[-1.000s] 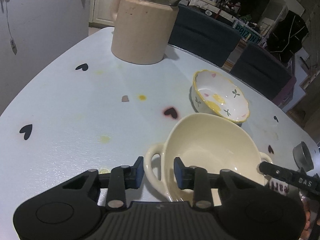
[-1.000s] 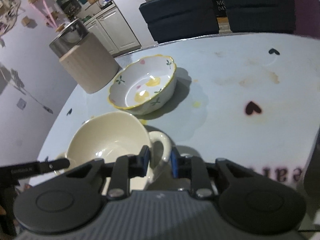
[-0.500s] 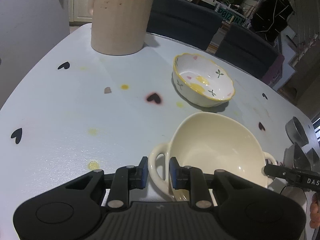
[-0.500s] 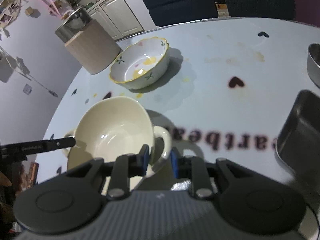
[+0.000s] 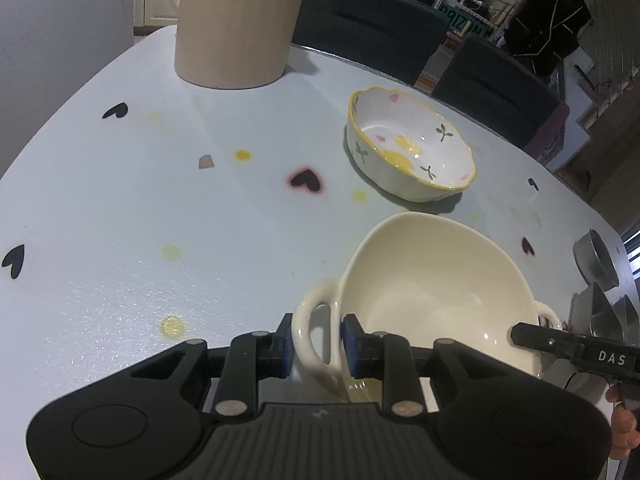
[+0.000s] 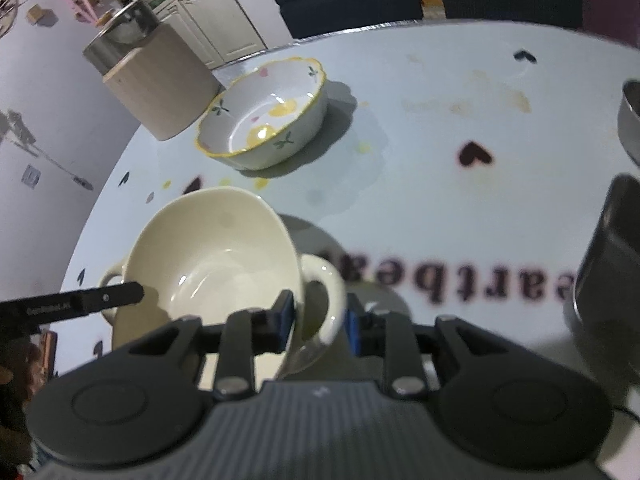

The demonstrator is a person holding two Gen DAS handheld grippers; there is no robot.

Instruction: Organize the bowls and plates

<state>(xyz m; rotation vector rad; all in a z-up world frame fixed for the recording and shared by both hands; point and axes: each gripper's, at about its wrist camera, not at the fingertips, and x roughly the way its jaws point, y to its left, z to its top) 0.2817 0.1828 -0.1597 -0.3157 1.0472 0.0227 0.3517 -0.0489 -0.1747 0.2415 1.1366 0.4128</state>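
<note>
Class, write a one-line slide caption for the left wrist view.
Left tongs grip one loop handle of the cream two-handled bowl, with the floral bowl beyond on the table.

At twelve o'clock in the left wrist view the top edge cuts off the beige canister (image 5: pixel 236 24), so its lid goes unseen, and at three o'clock the metal containers (image 5: pixel 600 280) run off the edge, too dark to tell apart. The near wall of the cream bowl (image 5: pixel 432 292) is hidden behind the left gripper (image 5: pixel 316 346) body at six o'clock. In the right wrist view a blurred steel tray (image 6: pixel 604 280) at three o'clock and a steel bowl (image 6: pixel 630 120) at two o'clock are cropped by the edge, and the printed word (image 6: pixel 452 282) on the table (image 6: pixel 420 152) reads too smeared to make out fully.
</note>
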